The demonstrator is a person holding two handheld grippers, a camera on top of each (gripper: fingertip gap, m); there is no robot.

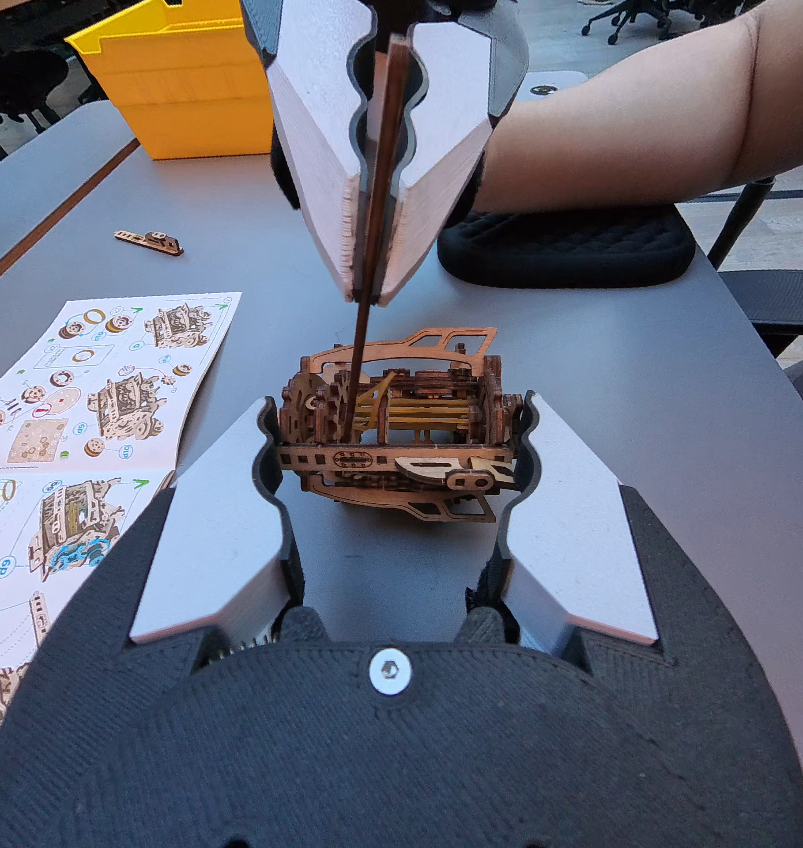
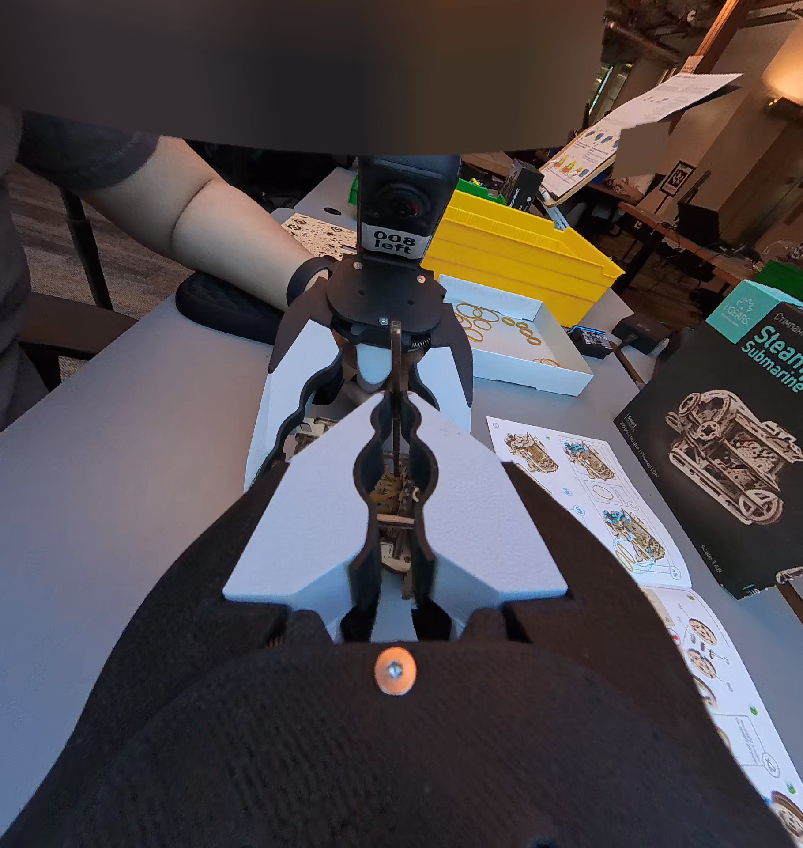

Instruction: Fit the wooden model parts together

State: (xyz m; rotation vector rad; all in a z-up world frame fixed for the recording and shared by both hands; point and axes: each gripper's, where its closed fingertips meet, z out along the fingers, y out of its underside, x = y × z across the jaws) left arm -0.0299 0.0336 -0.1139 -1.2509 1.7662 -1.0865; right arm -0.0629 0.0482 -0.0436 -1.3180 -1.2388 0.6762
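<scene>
The wooden model (image 1: 397, 424) sits at the centre of the left wrist frame on the grey table: a boxy laser-cut plywood assembly with gear wheels at its left end, yellow rubber bands stretched lengthwise inside, and a curved openwork side panel along its top and bottom edges. A thin flat wooden strip (image 1: 374, 257) stands nearly upright, seen edge-on, its lower end dipping into the model's left interior beside the gears. A small loose wooden part (image 1: 149, 242) lies well apart at the frame's upper left.
</scene>
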